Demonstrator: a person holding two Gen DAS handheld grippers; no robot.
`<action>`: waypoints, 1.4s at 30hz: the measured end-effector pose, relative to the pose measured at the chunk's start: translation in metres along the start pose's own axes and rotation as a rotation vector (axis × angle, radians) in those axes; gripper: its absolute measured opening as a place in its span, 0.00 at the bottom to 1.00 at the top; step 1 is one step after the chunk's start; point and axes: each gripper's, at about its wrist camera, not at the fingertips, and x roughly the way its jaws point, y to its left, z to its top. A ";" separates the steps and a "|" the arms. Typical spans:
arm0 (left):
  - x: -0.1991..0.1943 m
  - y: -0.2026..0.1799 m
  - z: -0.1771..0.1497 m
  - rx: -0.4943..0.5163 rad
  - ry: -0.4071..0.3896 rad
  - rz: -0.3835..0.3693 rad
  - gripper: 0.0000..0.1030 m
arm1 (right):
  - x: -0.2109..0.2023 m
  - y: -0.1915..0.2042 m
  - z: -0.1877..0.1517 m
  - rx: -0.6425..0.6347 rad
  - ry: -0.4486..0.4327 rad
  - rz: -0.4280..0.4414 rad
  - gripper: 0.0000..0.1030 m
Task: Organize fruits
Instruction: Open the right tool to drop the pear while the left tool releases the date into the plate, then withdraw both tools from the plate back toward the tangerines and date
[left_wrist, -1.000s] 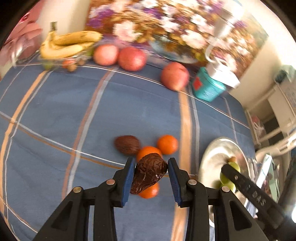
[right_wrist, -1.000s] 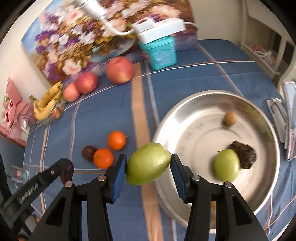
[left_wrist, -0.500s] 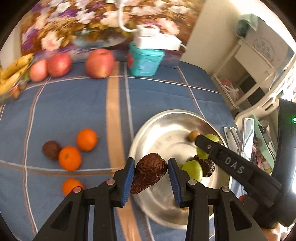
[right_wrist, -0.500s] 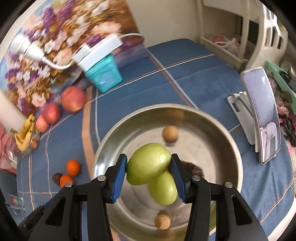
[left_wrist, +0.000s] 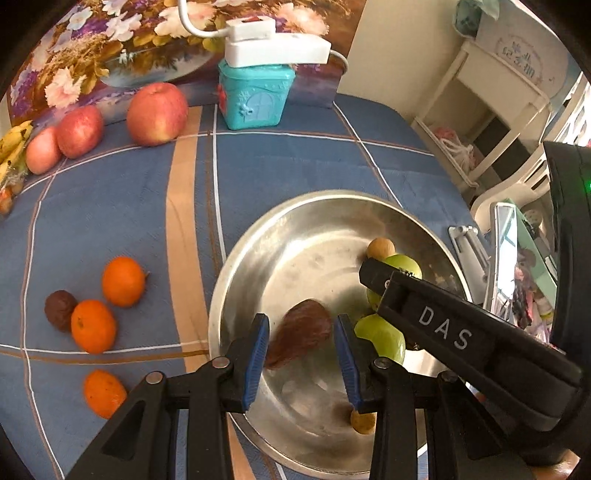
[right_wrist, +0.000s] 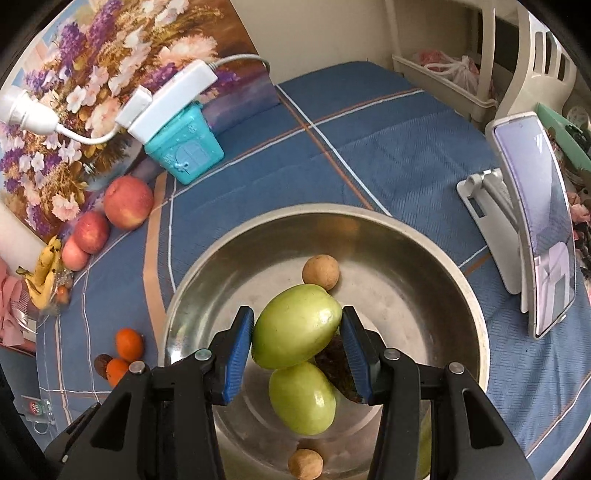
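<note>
Two hand-held grippers hang over a steel bowl (left_wrist: 295, 240) on a blue checked cloth (left_wrist: 110, 221), seen from their own wrist cameras.

Open cloth runs from the bowl's rim at 9 o'clock out to the loose fruit, and from 12 o'clock up to a teal box (left_wrist: 255, 96) against the floral backdrop. A phone on a white stand (right_wrist: 535, 240) stands near the rim at 3 o'clock in the right wrist view.

The right gripper (right_wrist: 297, 339) is clenched on a green fruit (right_wrist: 295, 328), both blue pads pressed to its sides, above the middle of the bowl. The left gripper (left_wrist: 300, 354) points down over the near side of the bowl with a brown fruit (left_wrist: 299, 332) between its pads. That fruit is blurred, and it cannot be told whether the pads press it.

Most of the bowl's floor from 9 to 12 o'clock is bare metal. A second green fruit (right_wrist: 303, 402) lies below the held one, touching a dark wrinkled fruit (right_wrist: 334, 365).

Three apples (left_wrist: 157, 112) line the cloth's far edge at 10 o'clock in the left view, and bananas (right_wrist: 44, 269) sit beyond them. Three oranges (left_wrist: 122, 281) and a dark round fruit (left_wrist: 59, 310) cluster at 9 o'clock, well apart from the rim.

Two small tan fruits lie in the bowl, one (right_wrist: 320, 272) at 12 o'clock and one (right_wrist: 305, 463) at 6.
</note>
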 end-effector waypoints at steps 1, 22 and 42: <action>0.000 0.000 -0.001 0.002 0.000 0.000 0.38 | 0.002 0.000 0.000 0.000 0.004 -0.004 0.49; -0.019 0.011 -0.009 -0.022 -0.011 0.001 0.39 | -0.010 0.004 -0.001 -0.025 -0.010 -0.048 0.49; -0.074 0.136 -0.018 -0.334 -0.107 0.163 0.40 | -0.039 0.048 -0.023 -0.170 -0.049 -0.089 0.49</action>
